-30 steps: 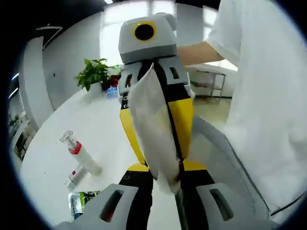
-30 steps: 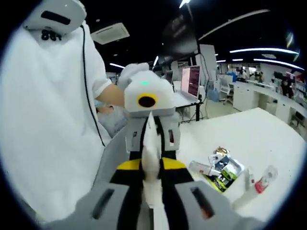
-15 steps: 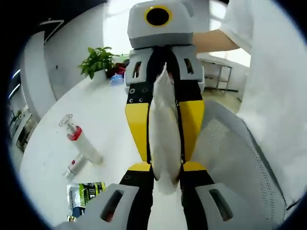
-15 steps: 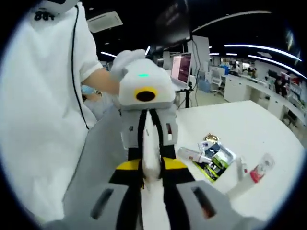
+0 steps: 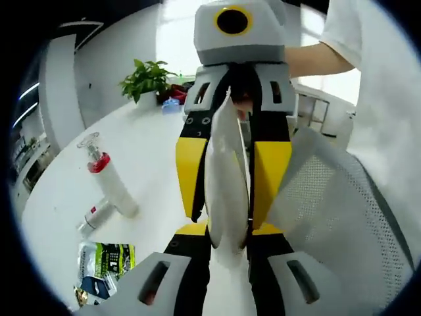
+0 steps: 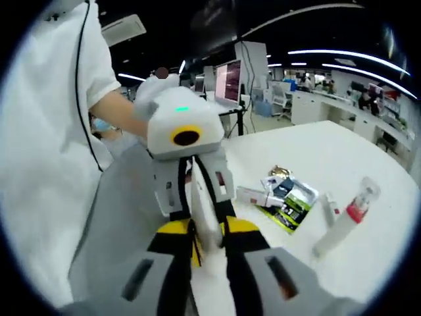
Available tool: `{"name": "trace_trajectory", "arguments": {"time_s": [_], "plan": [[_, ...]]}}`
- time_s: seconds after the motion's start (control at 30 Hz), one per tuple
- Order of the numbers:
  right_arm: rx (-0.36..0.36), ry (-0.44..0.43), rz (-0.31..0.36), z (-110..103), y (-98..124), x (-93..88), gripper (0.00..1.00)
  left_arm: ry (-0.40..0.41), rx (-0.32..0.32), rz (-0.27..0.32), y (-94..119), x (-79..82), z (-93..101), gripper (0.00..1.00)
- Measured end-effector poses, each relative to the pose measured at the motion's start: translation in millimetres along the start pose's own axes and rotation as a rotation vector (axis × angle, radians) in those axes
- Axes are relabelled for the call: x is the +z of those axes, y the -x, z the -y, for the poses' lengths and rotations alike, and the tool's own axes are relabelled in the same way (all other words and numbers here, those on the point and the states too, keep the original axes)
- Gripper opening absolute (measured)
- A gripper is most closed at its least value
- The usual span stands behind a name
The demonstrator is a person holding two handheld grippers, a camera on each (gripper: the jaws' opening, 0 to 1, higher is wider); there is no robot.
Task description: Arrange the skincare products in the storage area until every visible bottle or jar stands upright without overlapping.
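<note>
Both grippers' jaws pinch one white pouch between them, while a tube lies far left on the surface

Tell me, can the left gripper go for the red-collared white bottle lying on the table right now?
Probably not yet. The left gripper and right gripper are both shut on the white pouch stretched between them, so its jaws are occupied. The white bottle lies off to the side on the table, otherwise unobstructed.

White pouch clamped upright between both claws; red-collared bottle lying on table.
</note>
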State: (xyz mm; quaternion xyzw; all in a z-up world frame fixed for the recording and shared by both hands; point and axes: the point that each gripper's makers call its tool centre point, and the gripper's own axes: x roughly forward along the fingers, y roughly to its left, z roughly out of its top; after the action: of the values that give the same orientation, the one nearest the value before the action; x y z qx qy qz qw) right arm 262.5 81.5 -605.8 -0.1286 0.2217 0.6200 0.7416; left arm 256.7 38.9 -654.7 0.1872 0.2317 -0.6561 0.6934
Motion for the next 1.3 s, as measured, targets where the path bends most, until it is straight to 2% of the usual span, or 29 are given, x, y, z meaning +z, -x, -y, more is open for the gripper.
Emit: {"name": "trace_trajectory", "arguments": {"time_s": [0.27,0.57,0.77,0.87,1.1,1.3], "plan": [[-0.018,-0.007,-0.026,7,-3,-9.6,0.19,-0.010,0.013,-0.021,-8,-6.4,-5.9,0.17],[-0.055,-0.041,-0.014,17,-6,-13.1,0.20,-0.019,0.017,-0.039,-13,-13.1,-15.3,0.17],[-0.083,-0.065,0.013,25,-6,-10.2,0.20,-0.026,0.017,-0.023,-13,-11.9,-23.0,0.17],[-0.112,-0.079,0.040,32,-4,-6.8,0.23,-0.035,0.019,-0.023,-12,-11.3,-28.7,0.17],[-0.222,-0.161,0.145,58,9,6.5,0.36,-0.045,0.022,-0.020,-12,-11.3,-43.6,0.17],[-0.307,-0.224,0.193,73,24,2.7,0.45,-0.051,0.024,-0.018,-13,-9.9,-56.1,0.17]]}}
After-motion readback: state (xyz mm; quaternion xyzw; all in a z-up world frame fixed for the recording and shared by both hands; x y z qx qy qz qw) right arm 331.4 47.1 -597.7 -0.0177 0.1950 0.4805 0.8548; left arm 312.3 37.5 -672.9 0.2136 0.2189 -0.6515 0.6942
